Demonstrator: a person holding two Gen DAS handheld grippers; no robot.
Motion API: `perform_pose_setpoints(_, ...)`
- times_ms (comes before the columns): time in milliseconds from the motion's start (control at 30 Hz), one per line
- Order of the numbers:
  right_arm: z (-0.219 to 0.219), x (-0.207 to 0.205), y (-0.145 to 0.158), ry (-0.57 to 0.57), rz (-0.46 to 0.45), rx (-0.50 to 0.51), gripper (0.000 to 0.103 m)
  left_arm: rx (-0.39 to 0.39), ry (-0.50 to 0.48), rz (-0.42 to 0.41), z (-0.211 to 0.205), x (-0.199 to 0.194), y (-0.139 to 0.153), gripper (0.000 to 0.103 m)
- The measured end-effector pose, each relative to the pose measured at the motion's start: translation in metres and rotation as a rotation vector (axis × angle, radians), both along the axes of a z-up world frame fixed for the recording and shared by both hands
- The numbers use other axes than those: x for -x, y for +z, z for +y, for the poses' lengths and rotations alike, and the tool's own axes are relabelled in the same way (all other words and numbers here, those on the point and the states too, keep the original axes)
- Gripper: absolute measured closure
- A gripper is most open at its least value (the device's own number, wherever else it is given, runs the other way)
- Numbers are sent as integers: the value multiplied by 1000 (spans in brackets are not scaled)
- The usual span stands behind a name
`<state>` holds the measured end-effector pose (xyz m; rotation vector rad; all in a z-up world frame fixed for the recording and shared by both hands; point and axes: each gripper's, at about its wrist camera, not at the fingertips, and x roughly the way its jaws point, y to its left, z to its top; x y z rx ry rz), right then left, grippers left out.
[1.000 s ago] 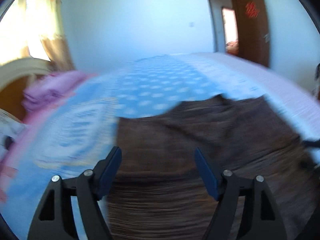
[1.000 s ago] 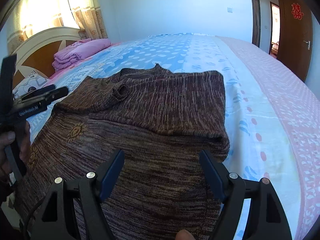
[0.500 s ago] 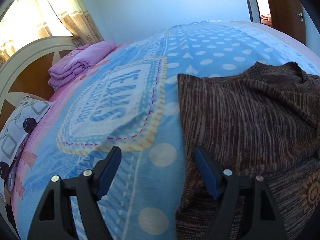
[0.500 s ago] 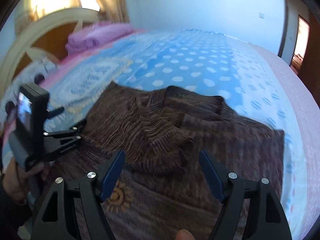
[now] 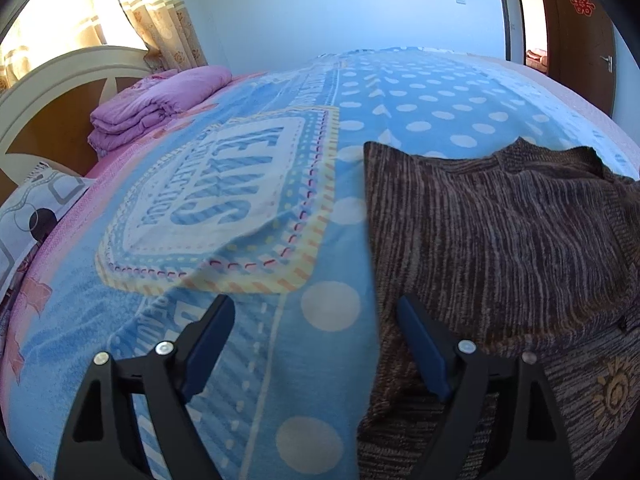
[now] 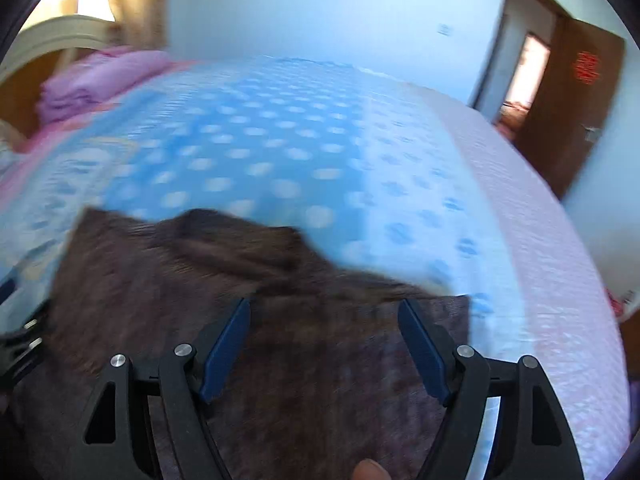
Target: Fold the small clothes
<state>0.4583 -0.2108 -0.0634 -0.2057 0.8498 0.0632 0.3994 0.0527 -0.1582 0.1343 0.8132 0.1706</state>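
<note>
a: what changed since a second back?
b: the left claw has come off the middle of the brown sweater and now sits over its left edge, and its jaws have just been opening, with nothing pinched between them. the right claw has swung toward the far, right part of the garment; its picture is smeared.

a: left wrist view first.
b: the claw stands wide. its left blue pad is over the blue dotted bedspread, its right pad over the sweater's edge. i can't tell if that pad touches the knit. the sweater lies flat on the bed, partly folded, with a sleeve laid across the body and a gold sun motif near the near edge. a folded purple quilt and a patterned pillow are by the headboard.

a: right wrist view?
b: the right claw is wide too, empty, over the sweater near its far right corner. bedspread beyond it, and the pink border toward the bed's right edge. the other claw's black frame shows at the left rim. a fingertip shows at the bottom edge.
</note>
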Motion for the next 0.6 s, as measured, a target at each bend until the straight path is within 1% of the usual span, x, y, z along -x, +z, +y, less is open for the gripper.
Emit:
perform_pose_setpoints(33, 8, 10, -1, 70, 14, -57, 27, 3, 0, 1, 0, 0, 0, 16)
perform_pose_setpoints(67, 15, 15, -2, 114, 28, -87, 37, 4, 0, 1, 0, 0, 0, 16)
perform_pose_setpoints(100, 25, 22, -6, 171, 46, -113, 50, 2, 0, 1, -1, 0, 0, 16)
perform_pose_setpoints(133, 34, 26, -11, 201, 63, -122, 55, 2, 0, 1, 0, 0, 0, 16)
perform_pose_setpoints(167, 40, 30, -17, 225, 91, -127, 62, 1, -1, 4, 0, 0, 0, 16)
perform_pose_setpoints(200, 45, 33, -25, 243, 125, -130, 71, 1, -2, 11, -1, 1, 0, 16)
perform_pose_setpoints(233, 48, 39, -31, 250, 143, -124, 74, 3, -3, 15, 0, 2, 0, 16)
perform_pose_setpoints(300, 48, 51, -46, 267, 195, -115, 78, 5, -2, 20, 2, 5, 0, 14)
perform_pose_setpoints(333, 45, 57, -51, 274, 221, -122, 79, 3, 6, 20, 3, 7, 0, 11)
perform_pose_setpoints(367, 39, 65, -52, 287, 215, -118, 79, 2, 15, 22, 5, 8, 0, 7)
perform_pose_setpoints(400, 37, 76, -50, 313, 199, -93, 79, 5, 21, 25, 7, 9, 0, 6)
perform_pose_setpoints(500, 29, 87, -48, 318, 213, -92, 79, 24, 37, 38, 12, 9, -2, 3)
perform_pose_setpoints(533, 27, 86, -46, 310, 192, -80, 79, 23, 37, 39, 12, 8, -2, 2)
perform_pose_setpoints(600, 28, 90, -33, 299, 96, -37, 79, 19, 39, 37, 12, 9, -2, 2)
